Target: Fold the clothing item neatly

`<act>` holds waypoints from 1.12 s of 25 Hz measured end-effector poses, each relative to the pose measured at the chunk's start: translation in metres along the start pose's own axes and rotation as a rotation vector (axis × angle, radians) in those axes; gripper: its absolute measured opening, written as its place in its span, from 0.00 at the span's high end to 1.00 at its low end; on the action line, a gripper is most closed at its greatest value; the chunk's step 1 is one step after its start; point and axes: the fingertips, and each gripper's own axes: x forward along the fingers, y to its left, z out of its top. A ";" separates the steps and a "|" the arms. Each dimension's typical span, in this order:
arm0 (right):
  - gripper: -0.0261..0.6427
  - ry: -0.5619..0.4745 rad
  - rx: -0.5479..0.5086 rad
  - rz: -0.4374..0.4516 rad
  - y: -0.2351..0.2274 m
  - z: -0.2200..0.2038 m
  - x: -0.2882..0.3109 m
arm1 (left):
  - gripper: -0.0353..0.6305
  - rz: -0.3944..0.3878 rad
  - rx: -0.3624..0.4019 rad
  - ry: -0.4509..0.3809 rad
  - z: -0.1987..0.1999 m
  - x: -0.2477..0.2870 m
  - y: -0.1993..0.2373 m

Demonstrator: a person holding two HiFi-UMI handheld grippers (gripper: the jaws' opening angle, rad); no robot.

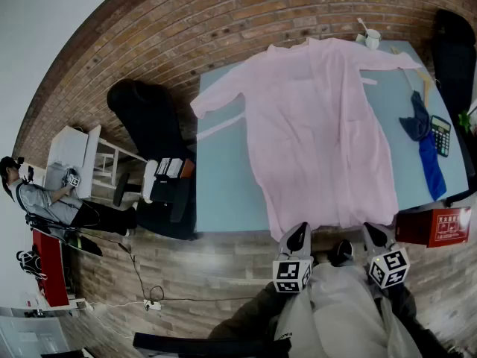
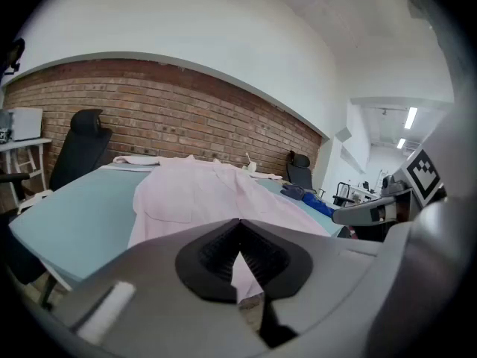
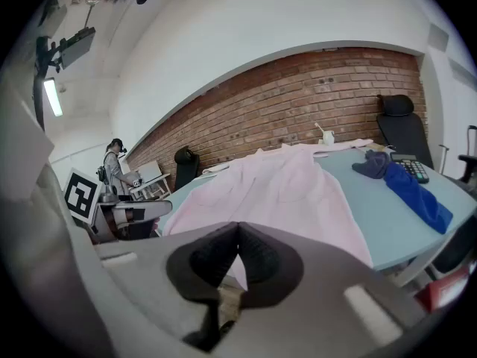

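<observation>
A pale pink long-sleeved gown point(image 1: 320, 125) lies spread flat on the light blue table point(image 1: 223, 177), collar at the far side, with its hem hanging over the near edge. My left gripper point(image 1: 297, 234) and right gripper point(image 1: 373, 232) hover side by side just short of that hem, both shut and holding nothing. In the left gripper view the gown point(image 2: 201, 192) stretches ahead beyond the shut left gripper point(image 2: 239, 223). The right gripper view shows the gown point(image 3: 283, 181) ahead of the shut right gripper point(image 3: 238, 227).
A blue cloth point(image 1: 425, 144) and a calculator point(image 1: 441, 135) lie on the table's right side, a small white object point(image 1: 370, 36) at its far edge. A red box point(image 1: 436, 226) sits by the near right corner. Black chairs point(image 1: 149, 118) stand left; a person point(image 1: 45, 196) sits far left.
</observation>
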 end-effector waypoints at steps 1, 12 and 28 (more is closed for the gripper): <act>0.96 0.001 -0.001 0.000 0.000 0.001 0.002 | 0.94 0.001 -0.002 0.001 0.000 0.001 0.002; 0.96 0.010 0.017 0.000 0.004 -0.004 0.004 | 0.94 0.019 -0.025 0.004 -0.003 -0.003 0.012; 0.96 -0.104 0.152 -0.111 -0.032 -0.002 -0.013 | 0.94 0.061 -0.067 0.002 -0.011 -0.020 0.027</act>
